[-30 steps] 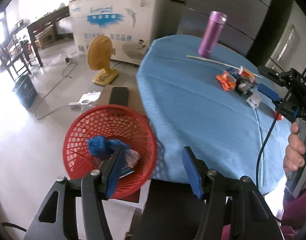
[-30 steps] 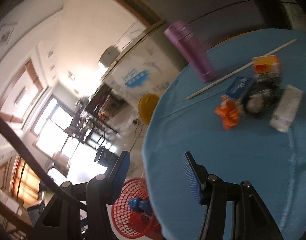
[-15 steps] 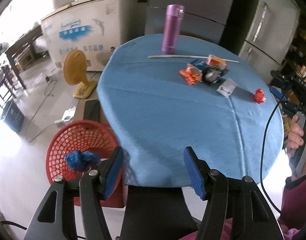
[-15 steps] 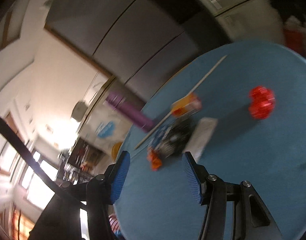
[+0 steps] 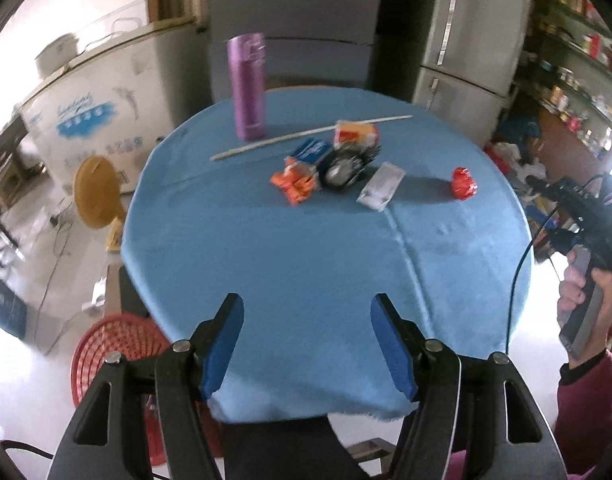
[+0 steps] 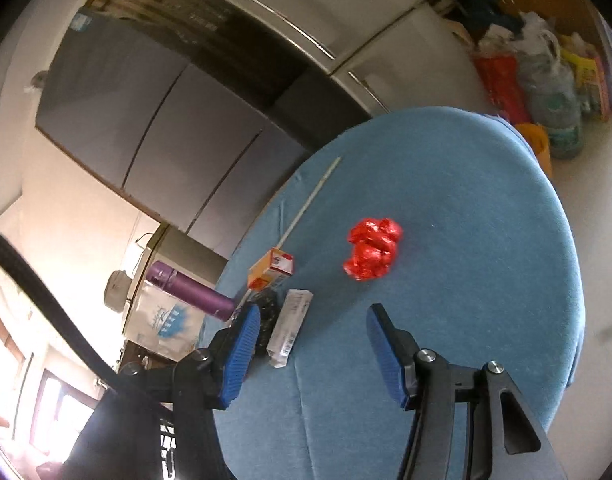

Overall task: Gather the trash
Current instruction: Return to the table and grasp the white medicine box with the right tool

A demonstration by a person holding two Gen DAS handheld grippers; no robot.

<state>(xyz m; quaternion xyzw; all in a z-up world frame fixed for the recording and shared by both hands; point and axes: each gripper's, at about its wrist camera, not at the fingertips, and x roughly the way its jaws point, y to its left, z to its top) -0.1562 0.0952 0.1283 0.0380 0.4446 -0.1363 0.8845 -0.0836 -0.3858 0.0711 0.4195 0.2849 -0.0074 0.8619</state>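
A round surface [image 5: 306, 240] under a blue cloth carries everything. Near its far edge a purple bottle [image 5: 247, 86] stands upright, with a long pale stick [image 5: 306, 136] lying beside it. Towards the middle lie an orange wrapper [image 5: 295, 182], a blue packet [image 5: 308, 152], a dark wrapper [image 5: 344, 166], an orange-and-white carton [image 5: 356, 134] and a white packet [image 5: 382, 190]. A crumpled red wrapper [image 5: 464, 183] sits apart, near the right edge.

Home kitchen-dining room, refrigerator [image 5: 462, 36], chest freezer [image 5: 93, 108], round table [image 5: 306, 248]
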